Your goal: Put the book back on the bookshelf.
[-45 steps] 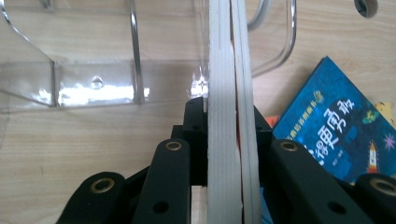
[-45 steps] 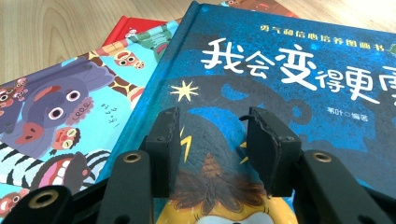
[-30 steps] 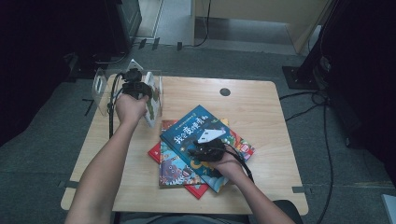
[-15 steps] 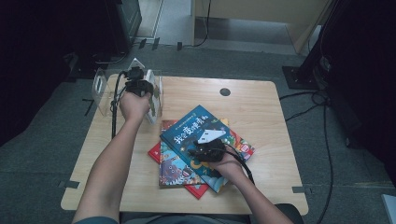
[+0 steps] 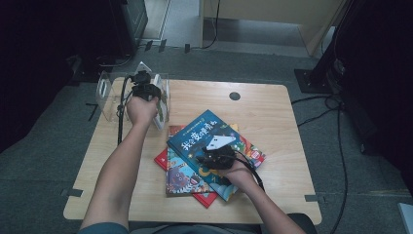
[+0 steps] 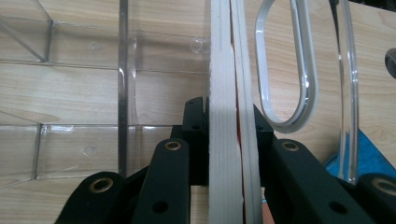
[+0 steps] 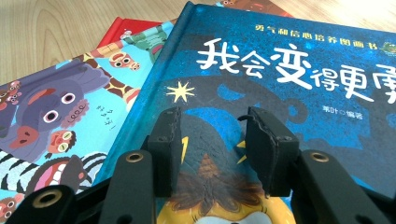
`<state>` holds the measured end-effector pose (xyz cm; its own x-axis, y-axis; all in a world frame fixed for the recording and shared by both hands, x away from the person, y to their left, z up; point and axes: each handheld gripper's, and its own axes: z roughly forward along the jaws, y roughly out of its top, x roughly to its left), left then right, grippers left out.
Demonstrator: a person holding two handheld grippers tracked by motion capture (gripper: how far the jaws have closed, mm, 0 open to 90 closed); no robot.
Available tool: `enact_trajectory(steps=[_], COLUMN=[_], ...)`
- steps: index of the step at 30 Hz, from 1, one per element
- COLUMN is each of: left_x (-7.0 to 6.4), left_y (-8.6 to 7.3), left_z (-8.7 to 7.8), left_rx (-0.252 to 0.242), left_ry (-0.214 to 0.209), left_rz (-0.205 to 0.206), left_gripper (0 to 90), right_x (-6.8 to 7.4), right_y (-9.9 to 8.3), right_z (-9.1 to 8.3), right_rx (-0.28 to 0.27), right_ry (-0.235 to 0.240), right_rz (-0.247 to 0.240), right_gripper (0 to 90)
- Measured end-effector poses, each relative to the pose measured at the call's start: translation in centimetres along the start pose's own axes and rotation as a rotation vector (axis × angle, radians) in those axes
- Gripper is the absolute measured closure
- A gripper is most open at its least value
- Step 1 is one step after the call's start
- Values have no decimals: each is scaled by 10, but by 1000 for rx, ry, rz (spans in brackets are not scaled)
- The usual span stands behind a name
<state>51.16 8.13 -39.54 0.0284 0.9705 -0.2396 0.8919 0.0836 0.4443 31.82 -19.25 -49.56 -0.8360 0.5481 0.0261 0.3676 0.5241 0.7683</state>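
The left gripper (image 5: 146,90) is clamped on a thin white book (image 6: 229,116) standing on edge inside the clear rack (image 5: 108,92) at the table's (image 5: 272,105) back left corner, and compared with a second ago it's barely nudged, so I'd say that book is basically seated and just needs letting go. Over to the right, the right gripper (image 5: 217,157) hasn't moved either, jaws apart and empty, hovering over the blue book (image 7: 299,79) on top of the stack, probably the next one to go in.

Dark blue book (image 7: 289,93) bears white characters (image 7: 299,60).
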Motion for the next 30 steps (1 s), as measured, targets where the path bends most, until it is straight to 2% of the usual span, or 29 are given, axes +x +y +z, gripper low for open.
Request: enact_trajectory(steps=[4,10,15,19,22,27,30], left_x=[2,6,6,7,4,1,0], left_y=[0,2,2,4,7,10,10], left_z=[2,4,4,0,-4,-8,-9], left_rx=[3,12,32,25,35,51,55], left_ry=[0,-23,-30,-41,-8,-16,-24], left_rz=[3,-10,1,-18,28,43,38], left_gripper=[764,759,747,738,748,747,744], right_x=[0,0,-1,0,-1,0,0], right_y=[0,0,0,0,0,0,0], right_z=[-1,-1,-1,-1,0,0,0], right_rx=[1,1,1,1,1,1,1], right_ry=[0,0,0,0,1,0,0], right_rz=[4,3,3,3,3,4,4], right_gripper=[563,563,563,563,563,563,563])
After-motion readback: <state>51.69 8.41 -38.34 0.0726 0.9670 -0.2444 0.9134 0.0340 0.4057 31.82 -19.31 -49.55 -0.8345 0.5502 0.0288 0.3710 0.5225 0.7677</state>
